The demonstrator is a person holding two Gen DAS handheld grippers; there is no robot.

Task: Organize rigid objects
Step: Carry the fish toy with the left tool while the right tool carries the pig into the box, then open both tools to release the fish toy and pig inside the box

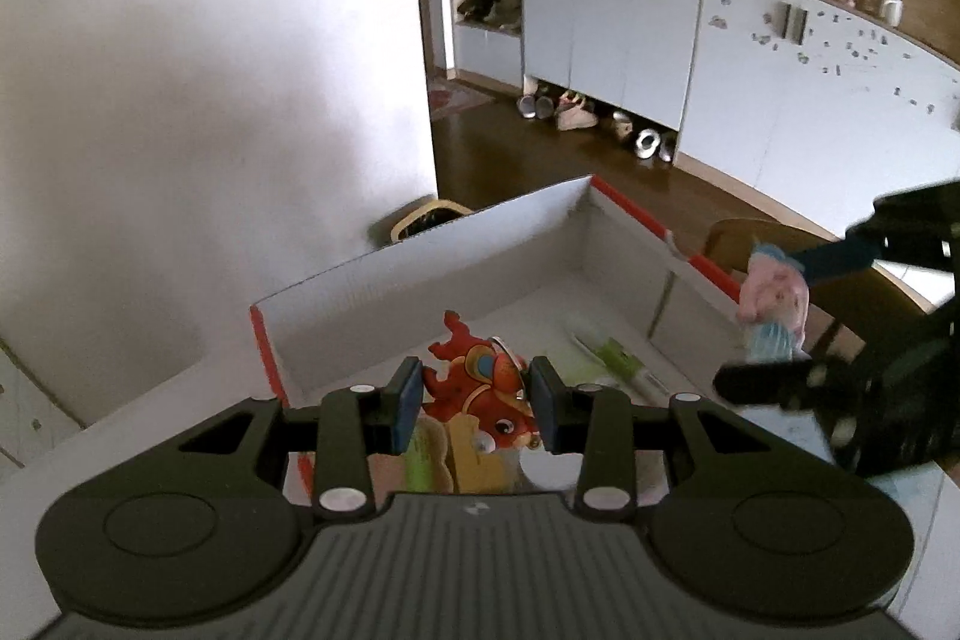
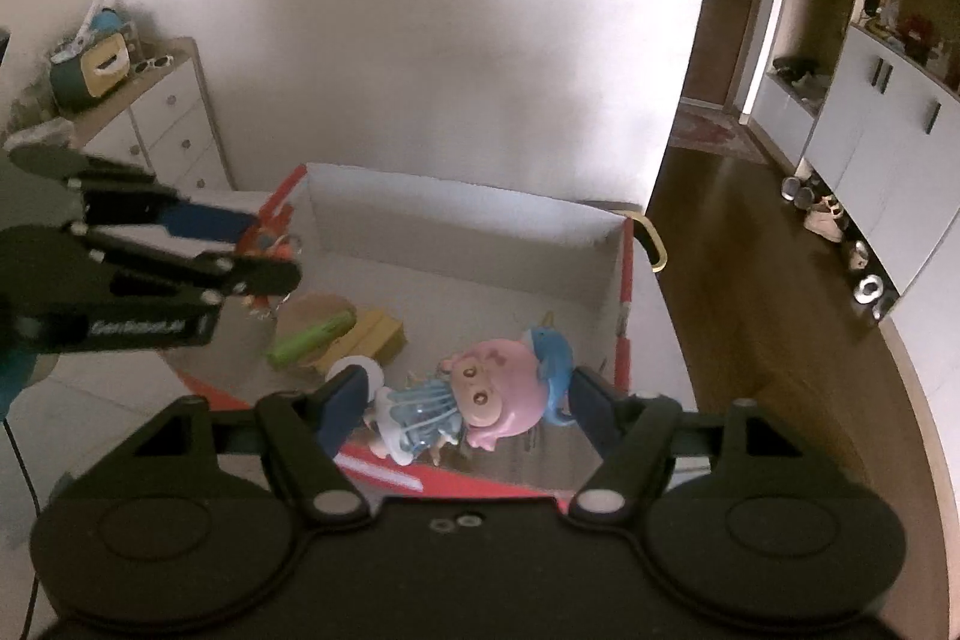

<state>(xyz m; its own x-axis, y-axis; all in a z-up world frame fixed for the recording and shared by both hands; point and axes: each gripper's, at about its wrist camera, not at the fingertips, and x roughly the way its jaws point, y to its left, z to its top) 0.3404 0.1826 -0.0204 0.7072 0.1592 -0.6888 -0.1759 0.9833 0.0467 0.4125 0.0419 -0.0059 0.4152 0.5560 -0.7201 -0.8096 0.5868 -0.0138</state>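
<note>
Both toys are hanging over the open cardboard box (image 2: 468, 220). The left gripper (image 1: 477, 403) is squeezing a red dragon figure (image 1: 480, 391) by the box's near left corner, and the right gripper (image 2: 468, 403), jaws wide, is clamping a pink-haired doll (image 2: 474, 397) sideways over the near edge.

A red dragon toy (image 1: 480, 394) and a pink-haired doll (image 2: 480, 400) hang above the open box (image 2: 456, 220).

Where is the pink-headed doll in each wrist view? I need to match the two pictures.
Left wrist view: the pink-headed doll is at the right edge, held in the right claw past the box's right wall.
Right wrist view: the doll is bottom centre, between that claw's pads.
Shared landmark: the red-edged cardboard box.
</note>
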